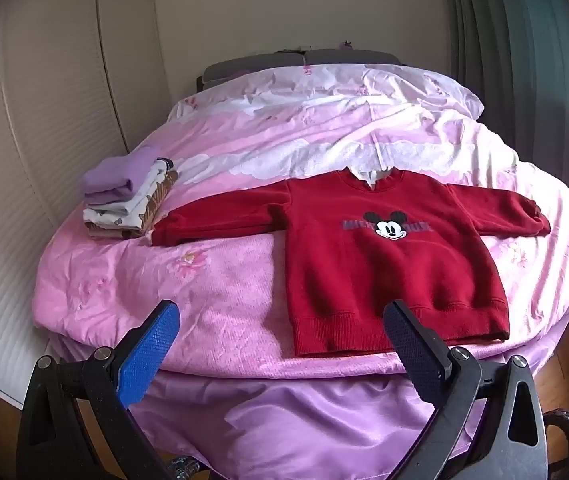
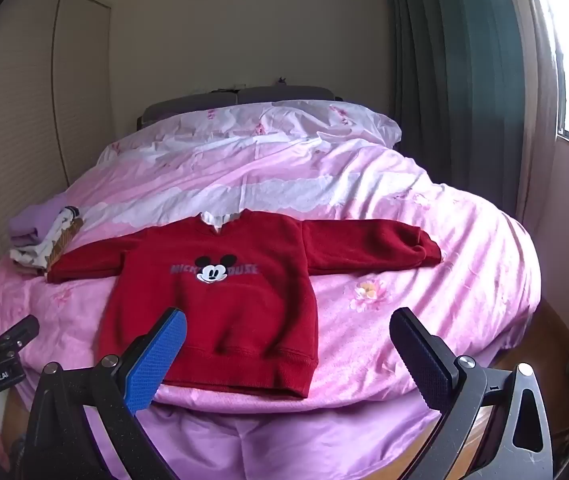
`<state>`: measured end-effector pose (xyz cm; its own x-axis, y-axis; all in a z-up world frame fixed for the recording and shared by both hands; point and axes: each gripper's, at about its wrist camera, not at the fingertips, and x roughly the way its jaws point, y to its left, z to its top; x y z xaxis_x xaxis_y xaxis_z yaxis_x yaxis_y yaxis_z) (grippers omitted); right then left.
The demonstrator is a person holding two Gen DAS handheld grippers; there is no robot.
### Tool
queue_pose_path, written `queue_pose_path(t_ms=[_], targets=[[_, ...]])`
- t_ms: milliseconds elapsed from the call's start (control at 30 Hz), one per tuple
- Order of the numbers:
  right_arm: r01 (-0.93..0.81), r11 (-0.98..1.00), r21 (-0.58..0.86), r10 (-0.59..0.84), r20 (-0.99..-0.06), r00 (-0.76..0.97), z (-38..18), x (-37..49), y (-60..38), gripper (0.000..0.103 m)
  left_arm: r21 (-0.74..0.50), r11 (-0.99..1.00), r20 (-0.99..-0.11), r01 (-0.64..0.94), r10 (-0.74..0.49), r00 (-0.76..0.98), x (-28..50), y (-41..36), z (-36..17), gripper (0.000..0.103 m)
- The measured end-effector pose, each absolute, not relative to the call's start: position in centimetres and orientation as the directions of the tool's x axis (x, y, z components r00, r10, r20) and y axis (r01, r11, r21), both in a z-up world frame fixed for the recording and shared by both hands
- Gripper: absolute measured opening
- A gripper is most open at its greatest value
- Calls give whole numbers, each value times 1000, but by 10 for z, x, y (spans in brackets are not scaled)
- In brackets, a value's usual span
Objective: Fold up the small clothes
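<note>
Red sweater (image 1: 384, 256) lies flat on the bed (image 1: 220, 280); both grippers' jaws spread apart, holding nothing.

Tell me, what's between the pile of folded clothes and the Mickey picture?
Only red fabric: the sweater's own sleeve stretches from the Mickey picture toward the folded pile, its cuff reaching the pile. Both wrist views show this.

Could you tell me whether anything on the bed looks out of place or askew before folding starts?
Nothing stands out. The red sweatshirt lies flat, face up, sleeves spread; one cuff touches the folded pile. Both claws, left and right, hang open.
</note>
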<state>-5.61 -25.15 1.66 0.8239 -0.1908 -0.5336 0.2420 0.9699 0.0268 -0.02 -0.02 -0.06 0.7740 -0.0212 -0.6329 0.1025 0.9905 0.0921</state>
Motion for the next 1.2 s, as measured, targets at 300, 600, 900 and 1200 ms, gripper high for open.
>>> queue_pose_path(t_ms=[300,600,900,1200], targets=[[256,966,26,-202,-540,817,18,-55,-252,103,61,993,-642,100,-38,766,-5,7,-8,103],[261,965,30,-205,-535,820,22,-60,-254,103,73,993,-648,89,-21,761,-2,5,-3,103],[258,966,26,-205,-535,820,22,-61,-254,103,68,994,-647,82,-19,763,-1,8,-3,103],[258,966,25,-205,-535,820,22,-61,-254,103,69,995,-641,74,-13,768,-1,7,-1,103]])
